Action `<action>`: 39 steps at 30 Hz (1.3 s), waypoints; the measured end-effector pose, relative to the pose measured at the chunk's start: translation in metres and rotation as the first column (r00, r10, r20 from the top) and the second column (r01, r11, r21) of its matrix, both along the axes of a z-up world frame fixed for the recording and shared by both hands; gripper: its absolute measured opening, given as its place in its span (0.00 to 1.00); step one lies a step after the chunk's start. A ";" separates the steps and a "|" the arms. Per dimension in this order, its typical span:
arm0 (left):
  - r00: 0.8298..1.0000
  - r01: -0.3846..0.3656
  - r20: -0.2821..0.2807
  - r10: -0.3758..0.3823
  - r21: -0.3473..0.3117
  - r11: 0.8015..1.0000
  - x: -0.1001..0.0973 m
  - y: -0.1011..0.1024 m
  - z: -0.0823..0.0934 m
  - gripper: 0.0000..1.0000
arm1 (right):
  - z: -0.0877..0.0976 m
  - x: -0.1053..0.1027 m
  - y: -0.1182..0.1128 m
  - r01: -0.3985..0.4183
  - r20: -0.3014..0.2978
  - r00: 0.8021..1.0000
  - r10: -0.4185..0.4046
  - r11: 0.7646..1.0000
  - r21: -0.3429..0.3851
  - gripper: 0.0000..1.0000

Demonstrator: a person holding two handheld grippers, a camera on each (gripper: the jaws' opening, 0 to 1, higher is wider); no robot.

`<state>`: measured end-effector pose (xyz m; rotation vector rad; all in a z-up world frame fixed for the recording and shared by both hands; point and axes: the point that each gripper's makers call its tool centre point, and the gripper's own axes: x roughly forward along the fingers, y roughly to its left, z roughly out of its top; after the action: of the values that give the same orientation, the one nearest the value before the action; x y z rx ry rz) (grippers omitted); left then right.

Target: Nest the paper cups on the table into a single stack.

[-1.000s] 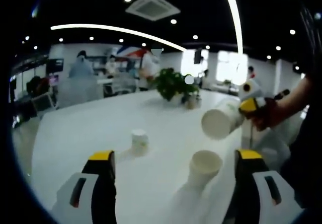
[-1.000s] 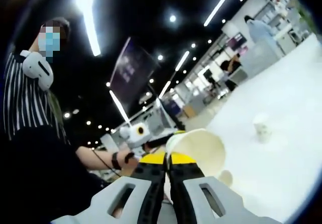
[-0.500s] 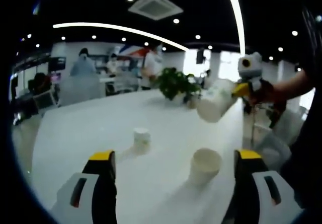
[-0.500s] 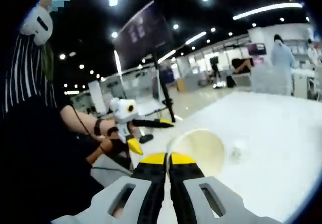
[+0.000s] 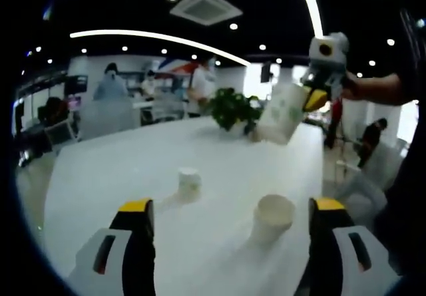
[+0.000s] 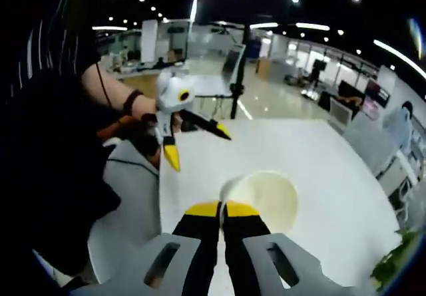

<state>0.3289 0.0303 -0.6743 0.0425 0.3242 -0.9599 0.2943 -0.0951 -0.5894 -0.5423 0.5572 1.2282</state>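
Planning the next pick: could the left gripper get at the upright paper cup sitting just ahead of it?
Probably yes. The left gripper is open, and the upright paper cup stands between its jaws' lines with bare table around it. The right gripper holds its own cup well above.

Two upright cups [image 5: 188, 183] [image 5: 272, 217], one raised cup [image 5: 282, 114]

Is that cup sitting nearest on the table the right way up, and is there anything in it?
Upright: the near cup stands on the white table with its open mouth facing up. Whether it holds anything, I cannot tell.
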 end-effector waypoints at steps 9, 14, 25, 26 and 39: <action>1.000 0.004 0.007 -0.004 -0.001 1.000 0.001 0.000 0.003 0.95 | 0.005 -0.002 0.006 -0.064 0.040 0.997 0.070 0.989 -0.135 0.00; 1.000 0.007 0.009 -0.007 0.012 1.000 0.001 0.001 0.001 0.94 | -0.010 -0.007 0.007 -0.084 0.022 0.996 0.089 0.982 -0.172 0.00; 1.000 -0.008 0.012 0.008 0.006 1.000 0.002 0.004 0.002 0.93 | -0.037 -0.022 0.017 -0.135 -0.024 0.991 0.133 0.968 -0.213 0.00; 1.000 -0.008 0.012 0.008 0.007 1.000 0.002 0.004 0.002 0.93 | -0.041 -0.022 0.018 -0.142 -0.022 0.990 0.141 0.965 -0.220 0.00; 1.000 -0.018 0.012 0.018 0.015 1.000 0.005 0.009 0.003 0.92 | -0.076 -0.024 0.027 -0.211 -0.052 0.978 0.204 0.933 -0.291 0.00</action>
<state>0.3337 0.0389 -0.6716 0.0589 0.3208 -0.9390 0.2698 -0.0681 -0.6659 -0.8589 0.7215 1.3605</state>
